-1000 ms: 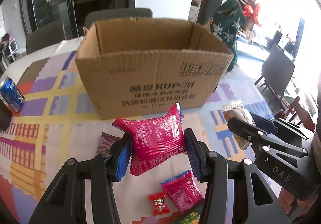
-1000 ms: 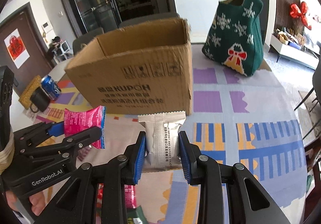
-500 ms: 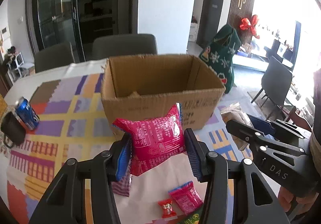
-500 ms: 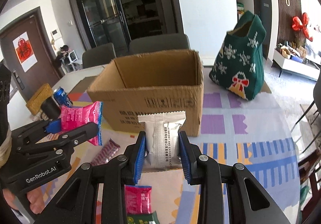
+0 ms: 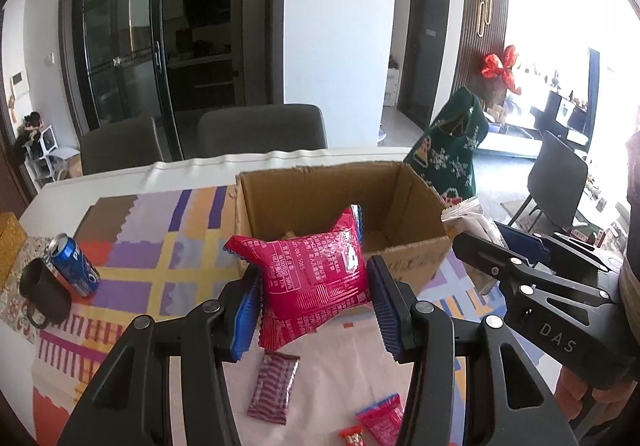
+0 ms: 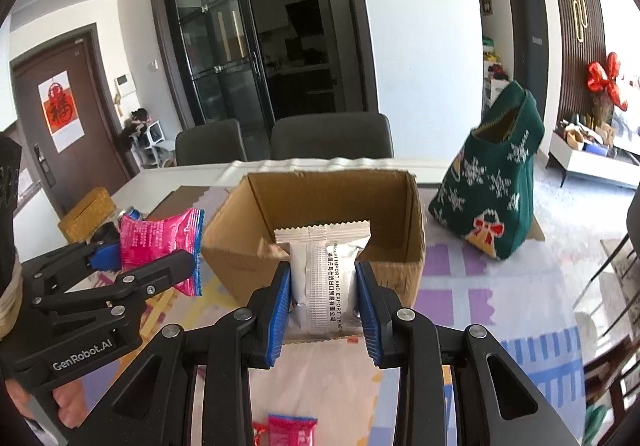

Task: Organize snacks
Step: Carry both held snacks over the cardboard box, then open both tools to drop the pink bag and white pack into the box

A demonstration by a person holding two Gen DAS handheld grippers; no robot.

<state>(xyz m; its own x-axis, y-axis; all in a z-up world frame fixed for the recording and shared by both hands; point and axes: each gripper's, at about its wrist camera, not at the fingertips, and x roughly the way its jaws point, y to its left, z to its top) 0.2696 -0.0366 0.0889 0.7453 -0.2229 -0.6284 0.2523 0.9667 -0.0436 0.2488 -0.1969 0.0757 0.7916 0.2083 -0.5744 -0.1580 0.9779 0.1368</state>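
Left wrist view shows the left gripper (image 5: 314, 292) pinching a pink snack packet (image 5: 316, 278) in the air at 6 o'clock of the open cardboard box (image 5: 340, 206), and in the right wrist view the right gripper (image 6: 322, 304) pinches a silver snack packet (image 6: 324, 274) in front of the same box. I judge the step is carrying both packets to the box, so next each must go forward over the near wall and the fingers must open. Both packets look puffy and crinkled; more small snacks (image 5: 274, 386) lie on the table (image 5: 132, 246) at 6 o'clock.
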